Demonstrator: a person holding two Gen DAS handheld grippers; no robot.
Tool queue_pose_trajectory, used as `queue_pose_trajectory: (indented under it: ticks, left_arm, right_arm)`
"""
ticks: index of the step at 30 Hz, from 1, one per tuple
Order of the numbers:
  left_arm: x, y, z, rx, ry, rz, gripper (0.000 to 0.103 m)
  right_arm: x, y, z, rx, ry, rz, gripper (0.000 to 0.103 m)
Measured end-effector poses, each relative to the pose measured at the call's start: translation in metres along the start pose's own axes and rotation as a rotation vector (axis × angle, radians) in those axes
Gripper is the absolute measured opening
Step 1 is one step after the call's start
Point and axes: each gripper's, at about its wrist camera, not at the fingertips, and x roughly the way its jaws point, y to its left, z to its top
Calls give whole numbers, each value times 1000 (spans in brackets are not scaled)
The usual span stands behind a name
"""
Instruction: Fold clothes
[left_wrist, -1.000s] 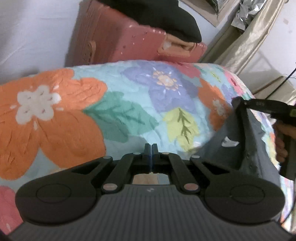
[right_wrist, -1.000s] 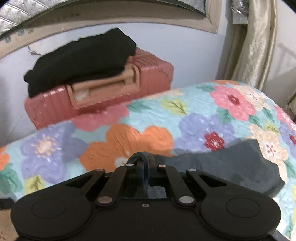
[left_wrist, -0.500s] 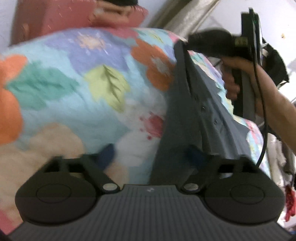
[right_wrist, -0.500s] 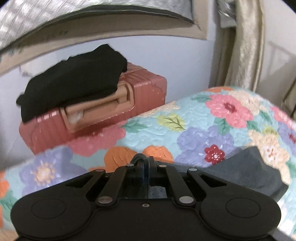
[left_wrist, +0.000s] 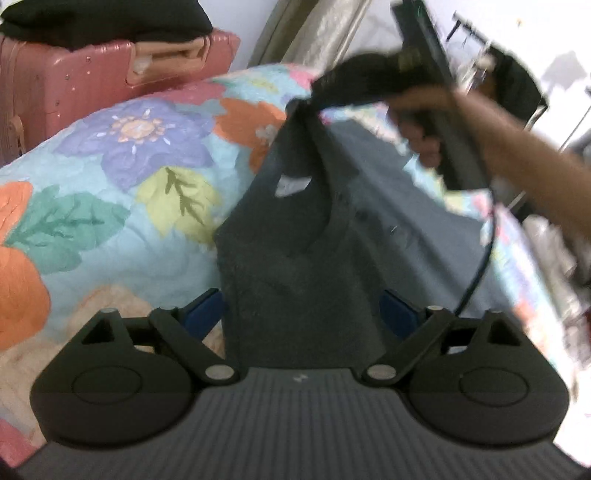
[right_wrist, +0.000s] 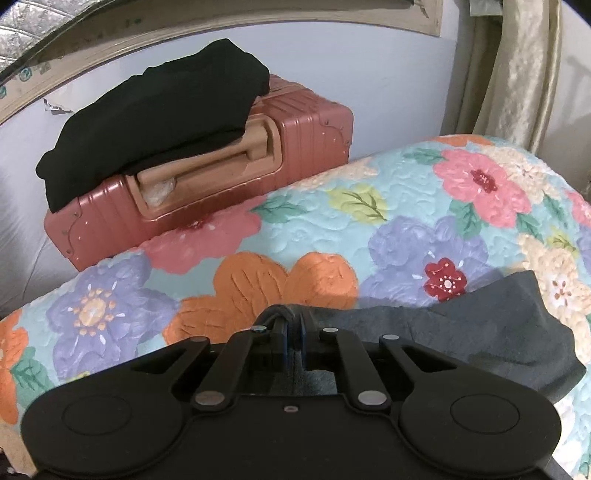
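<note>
Gripping one shirt (left_wrist: 303, 258): right tongs (right_wrist: 291, 334), just loosening; left tongs (left_wrist: 303, 314) apart, just closing around.

Floral quilted bed (right_wrist: 406, 229) carries grey garment (right_wrist: 480, 332)

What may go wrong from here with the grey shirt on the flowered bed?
1. The right gripper has just been opening its jaws while it holds a raised fold of the grey shirt; the fold may slip and drop.
2. The left gripper has just been closing its jaws around a thick bunch of shirt; it may pinch several layers and spoil the fold.
</note>
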Motion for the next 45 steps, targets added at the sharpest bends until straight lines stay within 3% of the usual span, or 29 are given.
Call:
queue_pose_trajectory:
  ticks: [1,2,6,9,11,12,13,15,16,17,19,23,28,31,36,42,45]
  left_arm:
    - [7,1,-1,-8,20,35,13]
    - [11,3,-2,-15,28,65,4]
    - [-18,6,6,-52,-54,128,3]
    - [-38,8,7,28,-72,244,3]
    - [-24,21,1,12,3,255,3]
    - [-17,29,-2,-16,26,252,3]
    - [-12,35,-5,-52,33,243,4]
    - [-13,42,-3,-100,29,221,7]
    - [-17,44,-1,-113,33,210,11]
    - [-21,45,-1,-117,31,204,19]
    - [-25,45,-2,-118,30,224,27]
    - [-28,41,-5,-125,43,241,30]
    - [-39,26,-12,-117,77,239,41]
    - [-51,16,-18,-134,91,205,41]
    - [-66,2,-31,-203,103,125,44]
    - [-70,-24,-60,-134,159,186,47]
    - [-74,-31,-74,-131,194,180,55]
  right_arm:
    - [0,0,-1,-8,-2,0,8]
    - [0,1,-2,-17,-7,-1,7]
    - [-8,-4,-5,18,-68,32,6]
    - [-16,-11,-5,68,-119,66,9]
    - [-17,-17,-5,124,-106,82,20]
    - [-18,-21,-5,152,-94,87,37]
    - [-20,-23,-8,168,-89,91,44]
    - [-31,-28,-20,176,-101,80,50]
    - [-39,-32,-28,192,-109,62,60]
    - [-48,-38,-37,218,-116,46,62]
    - [-68,-53,-59,280,-129,23,63]
    - [-112,-87,-109,398,-143,-12,63]
    - [-171,-125,-196,529,-147,-75,63]
    - [-195,-131,-250,567,-111,-83,63]
    - [-223,-123,-321,579,-59,-41,63]
    - [-248,-105,-372,600,-40,47,63]
    - [-259,-98,-391,609,-24,126,63]
